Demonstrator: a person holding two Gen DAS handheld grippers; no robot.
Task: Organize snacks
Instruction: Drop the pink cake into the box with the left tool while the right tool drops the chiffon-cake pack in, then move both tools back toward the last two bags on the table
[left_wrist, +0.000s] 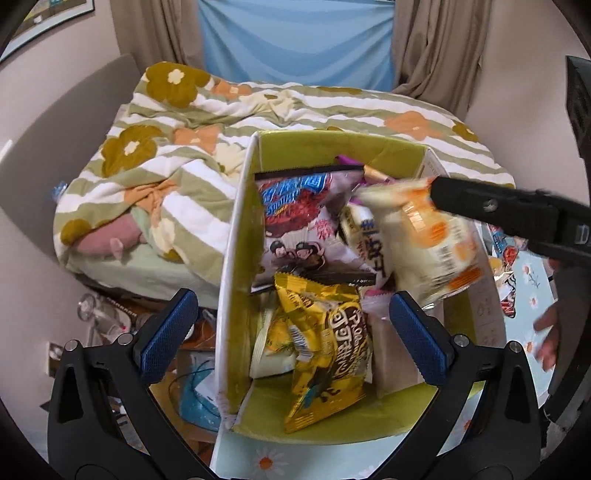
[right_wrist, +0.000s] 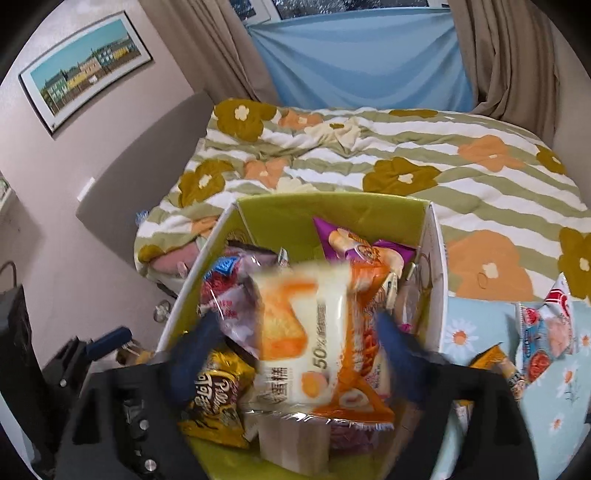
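A box with a green inside (left_wrist: 332, 147) (right_wrist: 295, 210) holds several snack packs, among them a gold bag (left_wrist: 325, 347) (right_wrist: 218, 398), a pink-and-blue bag (left_wrist: 299, 214) and a purple pack (right_wrist: 354, 243). My left gripper (left_wrist: 291, 332) is open and empty, its blue pads (left_wrist: 170, 332) astride the box's left wall. My right gripper (right_wrist: 295, 350) is open and motion-blurred over the box. A white-and-orange cake pack (right_wrist: 299, 332) (left_wrist: 424, 236) lies blurred between its jaws, loose above the other packs; in the left wrist view it sits by the right gripper's black finger (left_wrist: 491, 210).
The box stands on a light blue daisy-print cloth (right_wrist: 554, 406). More snack packs (right_wrist: 543, 332) (left_wrist: 509, 266) lie on it to the right. A bed with a striped flower quilt (right_wrist: 369, 155) is behind. Clutter lies on the floor at the left (left_wrist: 184, 387).
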